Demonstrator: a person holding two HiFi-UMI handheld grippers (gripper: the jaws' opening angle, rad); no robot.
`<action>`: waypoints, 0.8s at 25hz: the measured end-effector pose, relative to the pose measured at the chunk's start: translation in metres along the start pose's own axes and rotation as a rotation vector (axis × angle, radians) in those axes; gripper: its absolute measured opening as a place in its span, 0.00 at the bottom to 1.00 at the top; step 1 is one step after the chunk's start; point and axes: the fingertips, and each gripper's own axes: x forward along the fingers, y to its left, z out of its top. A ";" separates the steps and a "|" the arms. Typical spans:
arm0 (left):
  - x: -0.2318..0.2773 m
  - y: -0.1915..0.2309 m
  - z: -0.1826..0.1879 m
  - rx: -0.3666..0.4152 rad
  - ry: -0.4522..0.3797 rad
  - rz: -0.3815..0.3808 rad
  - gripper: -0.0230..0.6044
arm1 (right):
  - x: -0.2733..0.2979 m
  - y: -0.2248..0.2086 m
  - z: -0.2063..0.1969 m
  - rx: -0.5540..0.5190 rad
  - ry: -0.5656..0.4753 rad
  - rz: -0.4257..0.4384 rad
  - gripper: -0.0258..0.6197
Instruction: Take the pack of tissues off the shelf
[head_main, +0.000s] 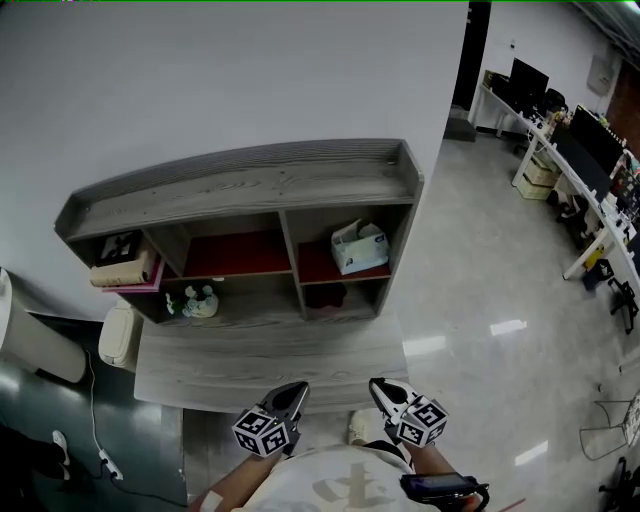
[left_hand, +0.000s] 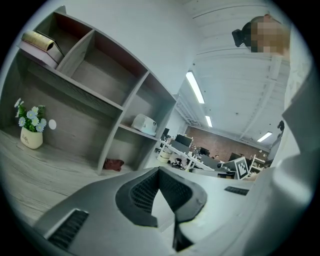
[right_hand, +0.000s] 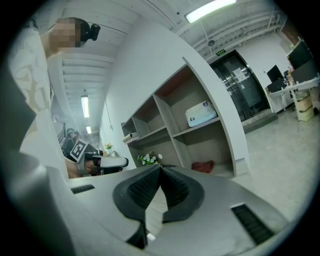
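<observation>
White pack of tissues (head_main: 359, 246), boxy, soft-cornered

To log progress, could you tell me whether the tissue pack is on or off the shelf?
On: the tissue pack sits in the upper right compartment of the shelf, untouched.

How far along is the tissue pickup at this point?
Done: nothing yet. The pack of tissues sits in the upper right compartment of the shelf. In hand: nothing; the left gripper and right gripper are shut, empty and short of the shelf. Left: reach, grasp, lift it out.
</observation>
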 end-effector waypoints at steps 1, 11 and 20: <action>0.005 0.001 0.003 0.003 -0.002 0.003 0.04 | 0.003 -0.004 0.003 -0.001 -0.001 0.005 0.05; 0.046 0.013 0.030 0.032 -0.017 0.059 0.04 | 0.029 -0.044 0.026 -0.017 0.000 0.057 0.05; 0.082 0.016 0.045 0.055 -0.018 0.102 0.04 | 0.045 -0.075 0.039 -0.025 0.020 0.110 0.05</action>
